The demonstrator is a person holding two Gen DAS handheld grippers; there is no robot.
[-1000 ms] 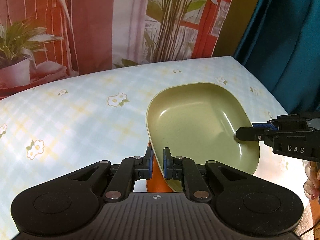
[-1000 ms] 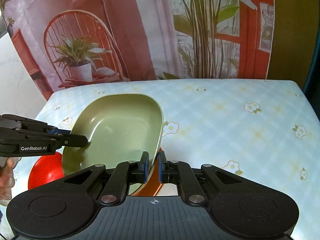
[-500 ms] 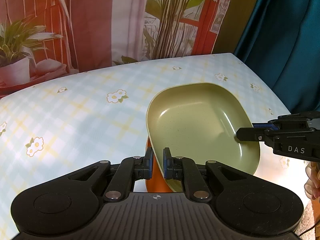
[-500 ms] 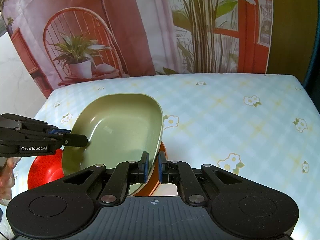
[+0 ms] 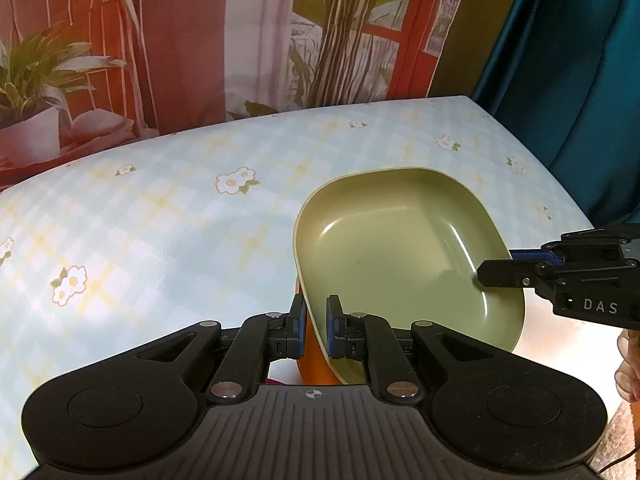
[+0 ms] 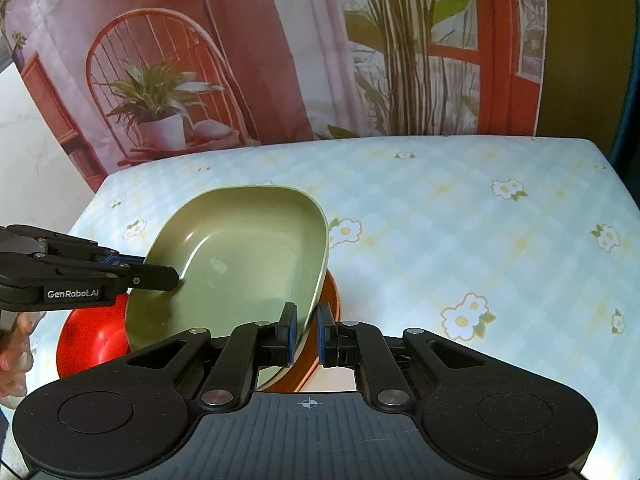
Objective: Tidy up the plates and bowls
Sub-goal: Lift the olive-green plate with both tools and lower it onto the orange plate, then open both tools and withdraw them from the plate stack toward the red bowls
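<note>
A pale green, rounded-rectangular plate (image 5: 400, 248) hangs tilted between both grippers. My left gripper (image 5: 316, 322) is shut on its near rim in the left wrist view, and my right gripper (image 5: 494, 271) clamps the opposite rim at the right. In the right wrist view my right gripper (image 6: 306, 330) is shut on the green plate (image 6: 240, 256), with the left gripper (image 6: 166, 276) gripping the far side. An orange dish (image 6: 330, 300) lies just under the plate, and a red bowl (image 6: 88, 340) sits beside it. Whether the plate touches the dish is hidden.
The table (image 5: 160, 220) wears a light blue checked cloth with flowers. A printed backdrop (image 6: 280, 60) stands behind it and a dark teal curtain (image 5: 580, 80) hangs at the right. A person's hand (image 6: 12, 344) holds the left gripper.
Both grippers keep the same hold on the green plate. The views have tipped only slightly, showing a little more of the table and the red bowl.
</note>
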